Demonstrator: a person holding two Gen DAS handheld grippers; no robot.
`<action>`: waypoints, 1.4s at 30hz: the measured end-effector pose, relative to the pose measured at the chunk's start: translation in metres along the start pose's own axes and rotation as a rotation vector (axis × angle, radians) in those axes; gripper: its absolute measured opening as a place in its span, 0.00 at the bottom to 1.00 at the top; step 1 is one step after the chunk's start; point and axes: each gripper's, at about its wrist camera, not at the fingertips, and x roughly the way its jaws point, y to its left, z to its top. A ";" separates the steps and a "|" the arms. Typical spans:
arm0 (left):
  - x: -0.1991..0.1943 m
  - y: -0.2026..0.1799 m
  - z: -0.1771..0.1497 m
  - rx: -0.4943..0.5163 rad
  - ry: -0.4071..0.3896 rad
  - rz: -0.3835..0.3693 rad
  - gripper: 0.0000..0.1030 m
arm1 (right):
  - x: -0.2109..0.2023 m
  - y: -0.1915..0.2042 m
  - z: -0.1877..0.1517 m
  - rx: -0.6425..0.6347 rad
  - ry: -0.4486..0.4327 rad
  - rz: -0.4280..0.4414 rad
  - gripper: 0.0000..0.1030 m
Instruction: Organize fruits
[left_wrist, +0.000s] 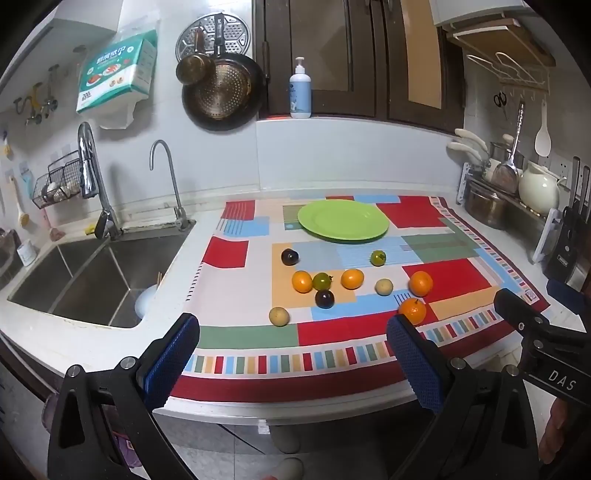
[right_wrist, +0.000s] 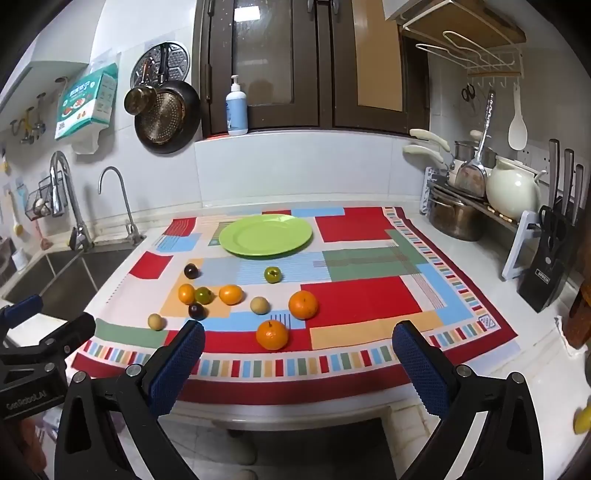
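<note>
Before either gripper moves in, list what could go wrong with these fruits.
1. The orange, green fruit and dark plum sit bunched together; open fingers closing on one would likely nudge its neighbours.
2. The round fruits could roll toward the sink.
3. The green plate is shallow, so fruit dropped there may roll off.

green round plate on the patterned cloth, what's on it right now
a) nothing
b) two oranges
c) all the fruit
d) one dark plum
a: the green round plate is bare, and every fruit, such as the nearest orange, lies on the patterned cloth in front of it.
</note>
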 end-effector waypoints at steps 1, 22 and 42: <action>0.000 0.000 0.000 0.001 0.000 0.007 1.00 | 0.000 0.000 0.000 -0.002 0.000 0.001 0.99; -0.009 0.001 -0.001 -0.003 0.007 0.006 1.00 | -0.004 0.002 -0.003 -0.006 0.003 0.023 0.99; -0.011 -0.003 -0.003 -0.001 -0.001 0.010 1.00 | -0.011 -0.001 -0.005 -0.012 -0.016 0.033 0.99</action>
